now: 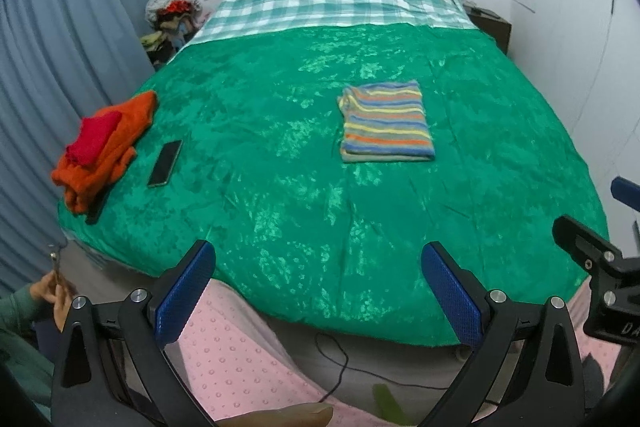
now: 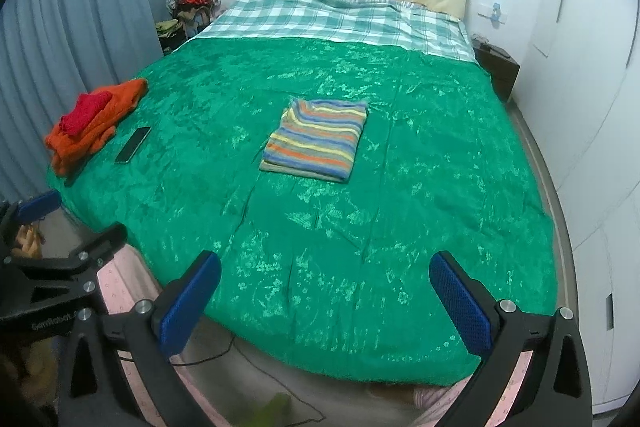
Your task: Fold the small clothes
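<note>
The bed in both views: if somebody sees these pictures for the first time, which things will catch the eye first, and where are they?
The shiny green bedspread fills both views. A neatly folded striped garment lies near its middle. At the left edge sits a pile of orange clothes with a red piece on top, and a dark phone beside it. Both the left gripper and right gripper are open and hold nothing, near the foot of the bed.
</note>
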`<state>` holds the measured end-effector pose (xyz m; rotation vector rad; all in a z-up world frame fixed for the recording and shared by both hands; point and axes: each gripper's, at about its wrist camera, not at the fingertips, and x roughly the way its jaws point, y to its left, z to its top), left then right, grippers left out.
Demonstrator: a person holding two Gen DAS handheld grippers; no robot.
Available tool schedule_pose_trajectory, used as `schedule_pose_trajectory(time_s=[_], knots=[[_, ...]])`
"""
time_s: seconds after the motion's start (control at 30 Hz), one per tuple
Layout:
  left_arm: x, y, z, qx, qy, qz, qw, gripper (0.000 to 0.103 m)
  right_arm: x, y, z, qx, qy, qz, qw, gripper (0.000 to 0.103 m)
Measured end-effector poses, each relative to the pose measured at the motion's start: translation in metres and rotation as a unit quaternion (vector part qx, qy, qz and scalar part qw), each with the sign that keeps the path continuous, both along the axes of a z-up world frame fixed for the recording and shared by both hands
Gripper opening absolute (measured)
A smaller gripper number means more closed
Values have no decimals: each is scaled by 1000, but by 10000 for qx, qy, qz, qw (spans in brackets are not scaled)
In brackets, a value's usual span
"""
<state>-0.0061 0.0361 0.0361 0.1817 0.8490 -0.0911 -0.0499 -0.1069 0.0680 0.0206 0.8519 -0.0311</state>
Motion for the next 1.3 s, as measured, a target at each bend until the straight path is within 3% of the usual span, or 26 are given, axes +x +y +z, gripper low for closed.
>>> schedule_pose_trajectory(time_s=[0.23, 1.3], knots=[[11, 0, -4, -98, 88, 64, 9999, 103, 8, 0, 0, -232, -34, -78, 9997, 103], [13, -14, -9, -98, 137, -70, 9998, 103, 11, -13, -10, -199, 69, -323, 9993, 102]])
